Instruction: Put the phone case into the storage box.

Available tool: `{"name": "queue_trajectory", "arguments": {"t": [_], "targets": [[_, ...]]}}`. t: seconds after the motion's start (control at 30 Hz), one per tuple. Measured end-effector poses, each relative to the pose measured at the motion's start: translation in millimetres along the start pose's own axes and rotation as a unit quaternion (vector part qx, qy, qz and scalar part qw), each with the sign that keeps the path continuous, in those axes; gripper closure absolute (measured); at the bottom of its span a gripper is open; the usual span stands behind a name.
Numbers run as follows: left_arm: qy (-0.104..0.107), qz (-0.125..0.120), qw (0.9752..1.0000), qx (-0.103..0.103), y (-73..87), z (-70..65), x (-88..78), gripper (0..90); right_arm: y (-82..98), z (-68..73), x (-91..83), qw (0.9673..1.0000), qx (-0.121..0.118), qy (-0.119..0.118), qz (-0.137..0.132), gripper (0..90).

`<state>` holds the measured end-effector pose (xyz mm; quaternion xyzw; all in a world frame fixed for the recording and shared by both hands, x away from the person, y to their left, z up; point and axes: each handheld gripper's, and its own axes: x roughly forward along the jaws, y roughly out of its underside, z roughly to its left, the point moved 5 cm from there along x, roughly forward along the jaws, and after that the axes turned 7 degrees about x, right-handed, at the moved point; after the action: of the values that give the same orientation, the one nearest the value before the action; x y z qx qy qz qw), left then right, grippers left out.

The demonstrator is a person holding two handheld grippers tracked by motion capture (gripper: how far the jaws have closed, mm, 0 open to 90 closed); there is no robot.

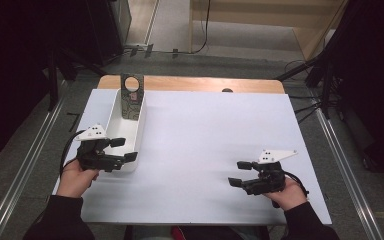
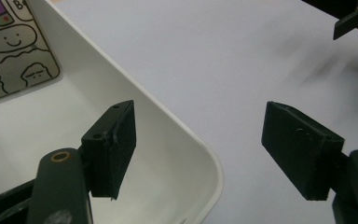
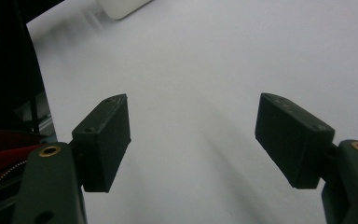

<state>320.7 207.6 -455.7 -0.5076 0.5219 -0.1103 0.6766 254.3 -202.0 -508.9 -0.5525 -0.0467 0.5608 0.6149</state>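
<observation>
Table (image 1: 205,145): white sheet over a wooden top, everything referenced to the bin from here.

Bin (image 1: 125,127): long white tub at the table's left side, running away from the person. Sits there as the catch point, within easy reach of the left hand.

Card (image 1: 132,97): flat printed piece with a round hole near its top, standing in the bin's far end and leaning on the end wall, so it stays upright and easy to reach. Cartoon faces show on it in the left gripper view (image 2: 9,51).

Left gripper (image 1: 127,149): at the bin's near end, jaws apart and straddling the bin's near right wall, one pad inside, one outside over the sheet. Pads don't look pressed on the wall, nothing gripped. My read: set up to pinch the wall and move or steady the bin.

Right gripper (image 1: 239,173): well to the right of the bin, over bare sheet, jaws wide, nothing between them. Looks parked, out of the left hand's way.
</observation>
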Motion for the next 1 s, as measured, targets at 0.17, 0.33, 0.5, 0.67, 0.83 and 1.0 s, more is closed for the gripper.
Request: {"name": "queue_trajectory", "arguments": {"t": [0.17,0.33,0.5,0.67,0.83,1.0], "targets": [[-0.003,0.000,1.0000,-0.003,4.4,-1.0,-1.4,25.6,0.0,-0.1,0.0,1.0000,0.002,0.000,0.000,25.4],[-0.009,0.001,1.0000,-0.001,8.3,-2.6,-2.4,25.6,0.4,-0.4,-0.2,1.0000,0.001,0.000,0.001,25.4],[-0.006,0.003,1.0000,0.001,11.0,-5.5,-2.7,25.6,0.5,-0.7,0.0,1.0000,0.002,0.000,0.000,25.4],[-0.006,0.004,1.0000,0.001,13.2,-6.9,-3.5,25.6,0.6,-0.8,0.0,1.0000,-0.001,0.000,0.001,25.4],[-0.008,0.003,1.0000,-0.002,16.6,-6.8,-4.3,25.6,0.7,-1.3,-0.6,1.0000,0.000,0.001,0.001,25.4],[-0.009,0.002,1.0000,0.001,17.1,-7.1,-4.2,25.6,0.9,-1.4,-0.6,1.0000,0.000,0.001,0.001,25.4]]}}
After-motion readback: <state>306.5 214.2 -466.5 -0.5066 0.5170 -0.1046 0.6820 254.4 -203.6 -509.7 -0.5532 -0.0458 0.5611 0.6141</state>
